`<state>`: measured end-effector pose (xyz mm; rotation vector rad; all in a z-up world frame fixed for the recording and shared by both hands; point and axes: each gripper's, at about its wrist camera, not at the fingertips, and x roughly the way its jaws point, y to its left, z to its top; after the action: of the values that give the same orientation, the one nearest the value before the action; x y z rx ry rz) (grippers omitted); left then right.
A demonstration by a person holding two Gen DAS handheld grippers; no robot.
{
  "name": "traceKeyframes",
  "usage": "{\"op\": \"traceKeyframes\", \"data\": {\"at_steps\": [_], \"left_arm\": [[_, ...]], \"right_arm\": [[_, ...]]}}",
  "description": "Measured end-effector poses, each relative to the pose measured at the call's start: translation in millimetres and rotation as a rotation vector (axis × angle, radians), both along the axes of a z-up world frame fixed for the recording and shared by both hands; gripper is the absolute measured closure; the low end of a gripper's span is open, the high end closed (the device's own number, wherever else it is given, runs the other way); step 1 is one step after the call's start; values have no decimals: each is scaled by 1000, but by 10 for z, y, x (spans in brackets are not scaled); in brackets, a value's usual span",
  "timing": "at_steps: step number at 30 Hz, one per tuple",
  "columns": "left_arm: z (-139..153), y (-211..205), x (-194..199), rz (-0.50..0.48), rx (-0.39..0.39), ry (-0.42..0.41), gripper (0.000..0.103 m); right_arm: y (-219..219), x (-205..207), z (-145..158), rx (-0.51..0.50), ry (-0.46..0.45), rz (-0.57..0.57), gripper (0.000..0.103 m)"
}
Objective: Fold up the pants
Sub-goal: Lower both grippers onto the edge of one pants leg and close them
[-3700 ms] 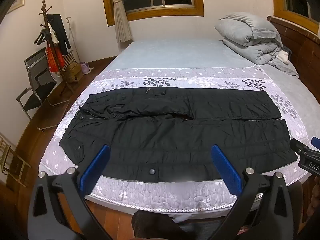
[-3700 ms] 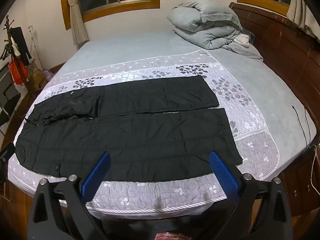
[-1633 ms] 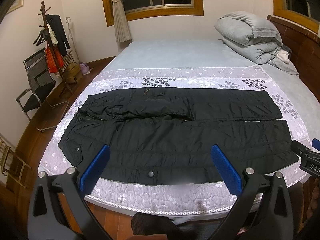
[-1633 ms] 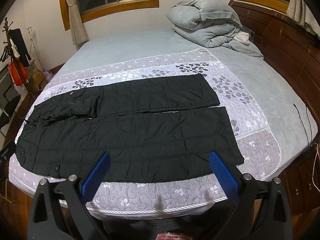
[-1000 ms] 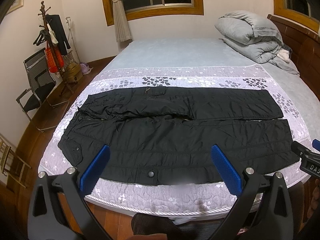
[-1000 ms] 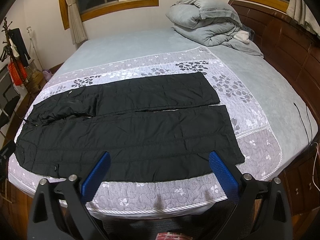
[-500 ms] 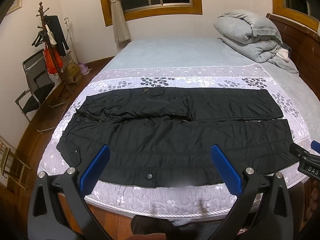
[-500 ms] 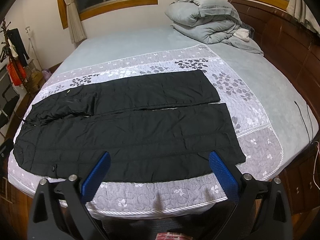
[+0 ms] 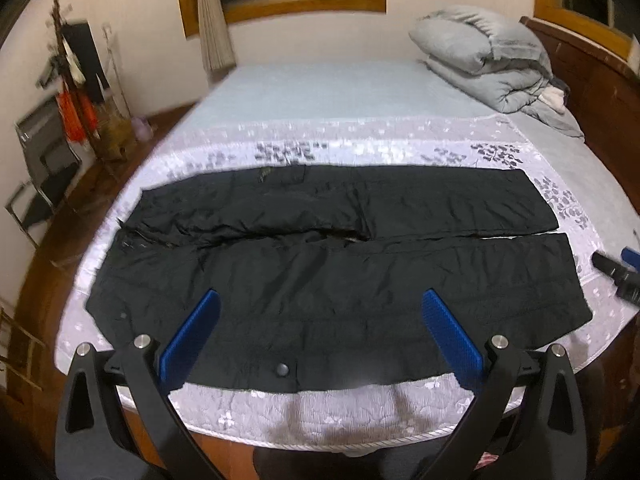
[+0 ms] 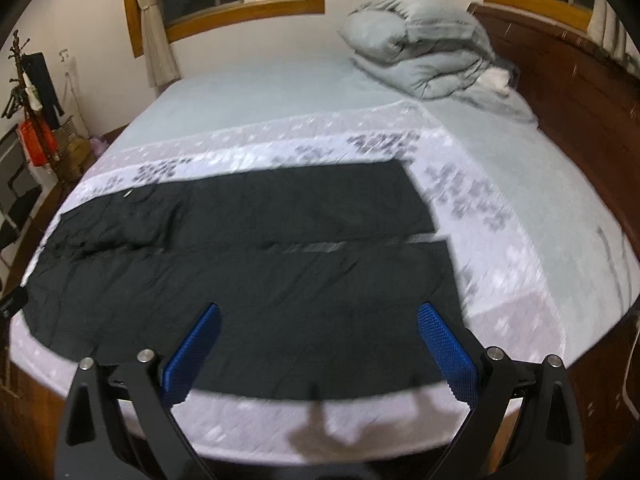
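Observation:
Black pants (image 9: 328, 264) (image 10: 248, 256) lie flat across the near part of the bed, waist to the left, both legs stretched to the right with a thin gap between them. My left gripper (image 9: 318, 332) hovers open over the near leg close to the waist half, nothing between its blue pads. My right gripper (image 10: 318, 344) hangs open above the near leg toward the cuff end, also holding nothing. The tip of the right gripper (image 9: 618, 274) shows at the right edge of the left wrist view, beyond the cuffs.
The bed (image 9: 340, 92) has a lilac flowered cover in front and pale blue beyond. A folded grey duvet (image 9: 484, 56) sits at the far right by the wooden headboard (image 10: 572, 92). A coat rack (image 9: 76, 80) and chair (image 9: 44, 168) stand on the left floor.
Both grippers have moved forward and lower toward the near pant leg, so the pants fill more of each view. The pants lie as before, and both grippers stay open.

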<state>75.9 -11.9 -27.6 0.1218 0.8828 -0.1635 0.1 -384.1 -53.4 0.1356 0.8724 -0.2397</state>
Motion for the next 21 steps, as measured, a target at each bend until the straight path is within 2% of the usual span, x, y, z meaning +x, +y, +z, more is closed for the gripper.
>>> {"op": "traceKeyframes", "data": {"at_steps": [3,6,10,12,14,18,21], "left_arm": [[-88,73,469,-26,9,70,3],[-183,59,983,-89,95,102,3],[-268,41,1851,-206,83,170,3],[-314,-6,2260,-238,109,149,3],[-413,-72,2656,-325,114,146,3],[-844,-294,3342,-495,146,236,3],[-1172,-388,3685,-558,152,306,3]], "right_arm": [[-412,344,-27,21,31,44,3],[-845,749,-146,32,73,58,3],[-1360,1300,-486,108,162,86,3],[-1564,1519,-642,136,196,84,3],[-1758,1733,-833,154,227,77,3],[-1972,2028,-1150,169,276,76,3],[-2041,2162,-1336,197,290,125,4]]}}
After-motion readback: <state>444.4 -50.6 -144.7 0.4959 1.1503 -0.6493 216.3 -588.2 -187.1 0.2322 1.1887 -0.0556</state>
